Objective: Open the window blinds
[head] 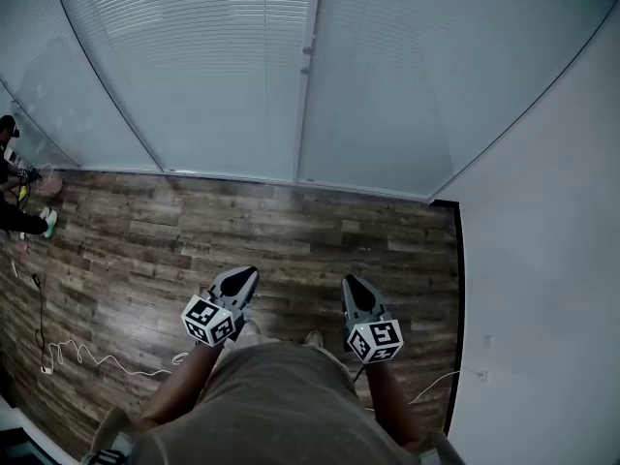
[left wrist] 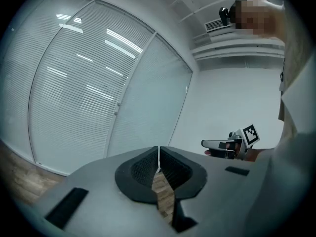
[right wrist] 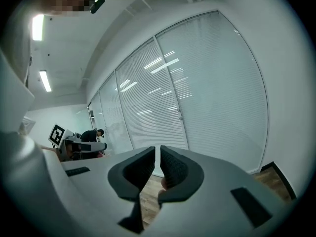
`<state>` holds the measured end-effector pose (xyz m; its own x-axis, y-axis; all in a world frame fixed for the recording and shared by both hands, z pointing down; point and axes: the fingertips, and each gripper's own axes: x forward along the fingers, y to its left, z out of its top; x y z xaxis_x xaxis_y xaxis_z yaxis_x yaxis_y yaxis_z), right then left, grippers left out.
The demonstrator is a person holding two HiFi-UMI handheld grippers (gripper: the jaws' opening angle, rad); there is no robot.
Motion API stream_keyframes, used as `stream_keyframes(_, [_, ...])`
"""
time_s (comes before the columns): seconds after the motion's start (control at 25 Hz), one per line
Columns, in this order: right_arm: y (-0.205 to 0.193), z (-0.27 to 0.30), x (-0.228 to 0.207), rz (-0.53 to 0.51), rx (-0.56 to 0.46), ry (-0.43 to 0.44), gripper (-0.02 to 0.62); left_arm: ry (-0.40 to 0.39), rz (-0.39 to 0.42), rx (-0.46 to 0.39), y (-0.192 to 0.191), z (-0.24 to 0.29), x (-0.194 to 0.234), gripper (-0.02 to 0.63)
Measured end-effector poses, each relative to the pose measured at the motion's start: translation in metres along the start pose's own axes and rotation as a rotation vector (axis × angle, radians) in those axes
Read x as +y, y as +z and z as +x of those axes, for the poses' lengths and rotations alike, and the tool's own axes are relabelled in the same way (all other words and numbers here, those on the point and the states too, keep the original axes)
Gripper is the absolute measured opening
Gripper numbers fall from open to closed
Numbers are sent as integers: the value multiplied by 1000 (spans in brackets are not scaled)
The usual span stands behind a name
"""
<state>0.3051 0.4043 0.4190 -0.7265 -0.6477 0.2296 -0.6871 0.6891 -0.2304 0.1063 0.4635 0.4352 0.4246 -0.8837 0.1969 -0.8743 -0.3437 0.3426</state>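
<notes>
The window blinds hang with their slats closed behind tall glass panes, ahead of me across the wood floor. They also fill the left gripper view and the right gripper view. Two small knobs sit on the upright frame between two panes. My left gripper and right gripper are held side by side at waist height, pointing at the blinds and well short of them. Both are shut with nothing in them: left gripper, right gripper.
A white wall with a black baseboard closes the right side. Cables trail over the floor at the lower left. A person is at the far left by the glass, also in the right gripper view.
</notes>
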Motion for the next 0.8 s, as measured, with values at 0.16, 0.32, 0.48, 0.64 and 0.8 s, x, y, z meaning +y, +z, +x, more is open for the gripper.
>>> stream_keyframes(0.16, [0, -8, -1, -20, -7, 14, 32, 5, 0, 3, -5, 2, -8, 26])
stream_keyframes(0.32, [2, -19, -5, -21, -16, 31, 44, 7, 4, 7, -10, 5, -23, 26])
stream_keyframes(0.48, [4, -33, -12, -33, -23, 45, 44, 10, 9, 10, -13, 10, -42, 26])
stream_keyframes(0.64, [4, -49, -29, -39, -25, 56, 44, 23, 11, 8, -21, 19, -63, 26])
stream_keyframes(0.8, [6, -68, -43, -42, -30, 78, 44, 41, 8, 4, -30, 26, -86, 26])
